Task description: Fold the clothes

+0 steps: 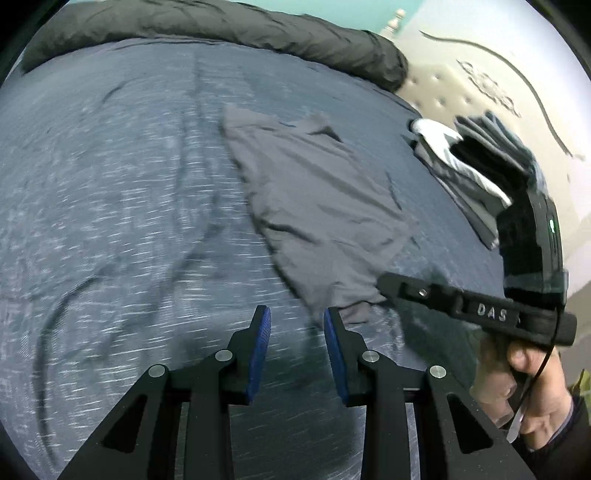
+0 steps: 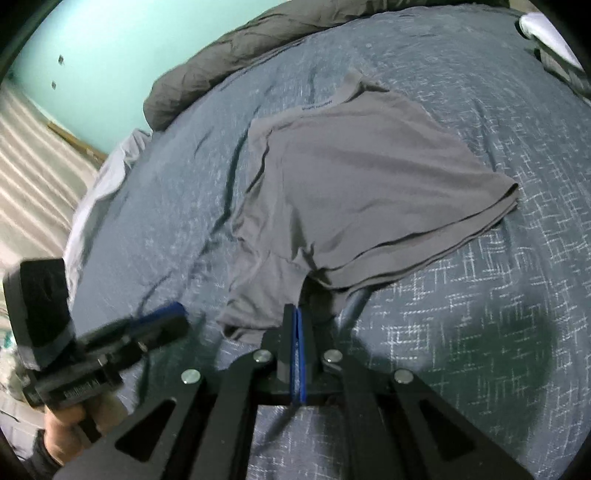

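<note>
Shirt (image 2: 354, 177), grey tee, lies mid-bed on the blue patterned bedspread (image 2: 480, 314), already doubled over once, w/ its layered hem running toward the bed's near edge. I've got the right gripper (image 2: 296, 314) pressed together on the near corner of that hem; cloth rises in a small tent to the blue pads, so it's pinching fabric, not air. I hold that corner bc it's the handle for the next fold, I reckon: lift it and carry it across.

Left gripper (image 1: 297, 321) sits spread, nothing btwn the pads, low over the bedspread just beside the tee's near corner. Prob heading for a second grip point so the edge stays straight when lifted.

Stack of folded clothes (image 1: 476, 173) sits at the bed's far right edge by the headboard (image 1: 480, 85), well apart, leaving working room. Rolled dark duvet (image 1: 221, 26) is pushed to the far edge, same reason I'd guess.
</note>
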Motion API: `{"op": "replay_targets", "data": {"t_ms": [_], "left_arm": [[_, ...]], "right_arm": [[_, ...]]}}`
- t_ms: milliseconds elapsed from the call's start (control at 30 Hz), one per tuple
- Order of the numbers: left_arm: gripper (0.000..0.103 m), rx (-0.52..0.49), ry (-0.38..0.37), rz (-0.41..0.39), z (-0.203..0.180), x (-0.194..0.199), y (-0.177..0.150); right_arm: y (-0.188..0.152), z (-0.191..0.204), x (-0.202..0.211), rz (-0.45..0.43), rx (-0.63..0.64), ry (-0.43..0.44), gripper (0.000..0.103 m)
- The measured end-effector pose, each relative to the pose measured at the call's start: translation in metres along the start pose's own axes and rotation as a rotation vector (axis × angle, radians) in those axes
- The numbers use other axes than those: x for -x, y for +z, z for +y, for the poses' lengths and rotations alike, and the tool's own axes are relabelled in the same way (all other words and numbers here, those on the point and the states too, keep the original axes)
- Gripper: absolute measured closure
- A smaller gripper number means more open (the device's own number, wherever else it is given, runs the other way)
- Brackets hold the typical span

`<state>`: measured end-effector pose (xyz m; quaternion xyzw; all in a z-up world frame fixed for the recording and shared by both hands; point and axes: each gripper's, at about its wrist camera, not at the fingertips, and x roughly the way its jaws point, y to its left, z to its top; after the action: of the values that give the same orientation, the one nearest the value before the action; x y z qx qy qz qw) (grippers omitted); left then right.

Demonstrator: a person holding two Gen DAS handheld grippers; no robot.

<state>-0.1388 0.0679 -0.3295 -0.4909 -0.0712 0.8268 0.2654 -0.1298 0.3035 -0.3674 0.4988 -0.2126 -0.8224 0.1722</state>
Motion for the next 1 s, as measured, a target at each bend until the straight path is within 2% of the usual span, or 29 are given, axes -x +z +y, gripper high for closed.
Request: {"op": "replay_targets", "data": {"t_ms": [300, 333, 367, 567, 833, 1000], "left_arm": [[0.071, -0.1, 0.038, 0.012, -0.021, -0.018, 0.002], [0.082, -0.093, 0.03, 0.014, -0.019, -0.02, 0.003], [0.101, -0.088, 0.027, 0.017, -0.017, -0.022, 0.004], [0.101, -0.087, 0.051, 0.014, -0.01, -0.011, -0.002], [0.101, -0.055, 0.074, 0.054, -0.003, -0.014, -0.014], [0.101, -0.04, 0.076, 0.044, 0.001, -0.011, -0.012]], "right_arm": [[0.006, 0.001, 0.0, 0.0, -0.007, 0.045, 0.102], [0.006, 0.001, -0.001, 0.001, -0.007, 0.047, 0.102], [0.006, 0.001, -0.002, 0.004, -0.008, 0.051, 0.102], [0.002, 0.004, -0.006, 0.02, 0.003, 0.053, 0.102], [-0.001, 0.017, -0.023, 0.087, 0.041, 0.046, 0.102], [0.001, 0.01, -0.022, 0.098, 0.006, 0.062, 0.101]]}}
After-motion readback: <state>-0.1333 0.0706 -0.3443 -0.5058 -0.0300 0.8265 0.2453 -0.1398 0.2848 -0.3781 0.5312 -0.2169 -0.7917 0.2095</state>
